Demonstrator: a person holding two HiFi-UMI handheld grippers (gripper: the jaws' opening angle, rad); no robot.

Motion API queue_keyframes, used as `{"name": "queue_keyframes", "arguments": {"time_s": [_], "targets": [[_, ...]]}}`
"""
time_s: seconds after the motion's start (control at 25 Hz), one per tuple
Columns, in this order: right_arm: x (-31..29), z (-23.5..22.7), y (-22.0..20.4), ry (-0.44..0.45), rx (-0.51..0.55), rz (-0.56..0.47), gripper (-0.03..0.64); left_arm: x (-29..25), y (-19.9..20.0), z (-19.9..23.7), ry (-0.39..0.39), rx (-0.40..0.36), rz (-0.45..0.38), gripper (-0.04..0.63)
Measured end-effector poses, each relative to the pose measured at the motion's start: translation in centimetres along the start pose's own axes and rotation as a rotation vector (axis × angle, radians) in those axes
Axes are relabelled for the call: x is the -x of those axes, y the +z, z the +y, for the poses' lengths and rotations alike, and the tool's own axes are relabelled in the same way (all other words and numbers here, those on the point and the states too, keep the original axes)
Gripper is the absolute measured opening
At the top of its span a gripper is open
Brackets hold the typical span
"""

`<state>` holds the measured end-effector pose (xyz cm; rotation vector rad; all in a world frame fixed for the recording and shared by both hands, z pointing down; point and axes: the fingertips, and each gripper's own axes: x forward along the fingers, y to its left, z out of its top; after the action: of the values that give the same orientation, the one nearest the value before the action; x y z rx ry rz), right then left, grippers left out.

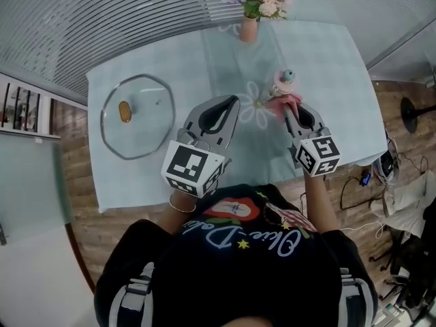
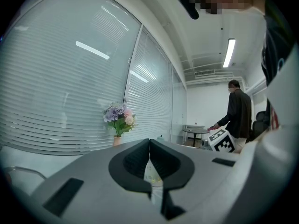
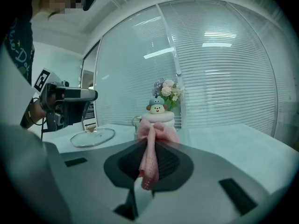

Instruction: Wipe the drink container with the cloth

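Observation:
The drink container (image 1: 285, 82) is a small clear cup with a cartoon-figure lid, standing right of the table's middle; in the right gripper view the container (image 3: 158, 115) is straight ahead. My right gripper (image 1: 290, 107) is shut on a pink cloth (image 1: 281, 101), whose free end is pressed against the near side of the cup. The cloth (image 3: 150, 155) hangs between the jaws of the right gripper (image 3: 150, 141). My left gripper (image 1: 234, 102) hovers to the left of the cup, apart from it. Its jaws are shut with nothing in them, as the left gripper (image 2: 149, 142) shows in its own view.
A glass pot lid (image 1: 138, 116) with an orange knob lies on the left of the teal-clothed table (image 1: 327, 53). A vase of flowers (image 1: 249, 20) stands at the far edge. A person (image 2: 237, 112) stands in the background by a small round table (image 2: 195, 131).

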<state>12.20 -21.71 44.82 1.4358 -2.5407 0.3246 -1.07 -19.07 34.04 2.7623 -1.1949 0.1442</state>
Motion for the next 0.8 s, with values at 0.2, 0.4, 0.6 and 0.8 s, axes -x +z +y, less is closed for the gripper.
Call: {"name": "queue_keyframes", "arguments": {"time_s": [0.2, 0.4, 0.6, 0.8], "targets": [[-0.6, -0.2, -2.1, 0.002, 0.005, 0.081, 0.031, -0.1, -0.1, 0.2, -0.001, 0.004, -0.001, 0.003], [-1.3, -0.3, -4.3, -0.001, 0.016, 0.157, 0.031, 0.0, -0.1, 0.5, 0.001, 0.008, -0.001, 0.003], [-1.8, -0.3, -5.6, -0.005, 0.021, 0.212, 0.031, 0.1, 0.0, 0.7, -0.004, 0.012, -0.006, 0.003], [-2.1, -0.3, -6.7, -0.009, 0.023, 0.256, 0.031, 0.2, 0.0, 0.8, -0.011, 0.016, -0.009, 0.003]]}}
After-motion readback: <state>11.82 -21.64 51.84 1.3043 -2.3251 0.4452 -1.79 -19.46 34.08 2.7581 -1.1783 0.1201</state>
